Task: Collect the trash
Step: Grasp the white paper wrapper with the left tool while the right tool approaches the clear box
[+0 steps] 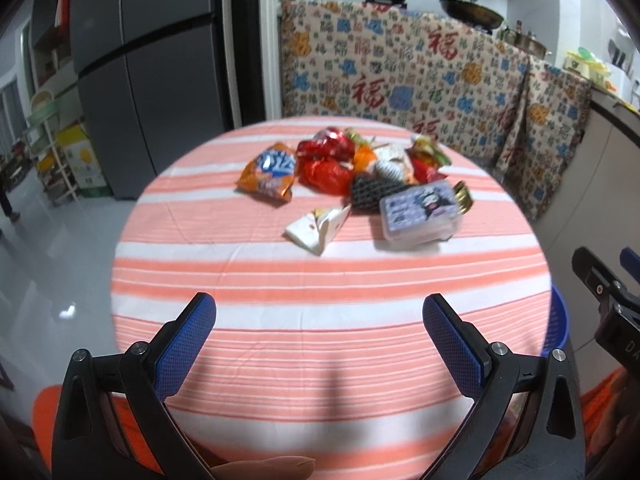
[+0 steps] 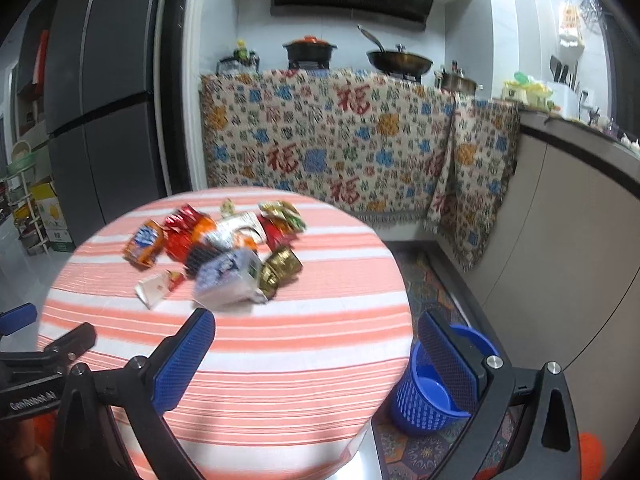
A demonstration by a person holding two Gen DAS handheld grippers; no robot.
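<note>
Right wrist view: blue mesh wastebasket (image 2: 434, 392) stands on the floor beside the striped tabletop (image 2: 260, 360), nothing visible inside; trash pile (image 2: 224, 248) lies on that tabletop. Left gripper (image 1: 320, 316) and right gripper (image 2: 316, 332) gape wide, holding nothing.

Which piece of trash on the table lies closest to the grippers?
The white folded paper carton, lying alone in front of the pile, on the near side; the orange snack bag and red wrappers sit farther back.
</note>
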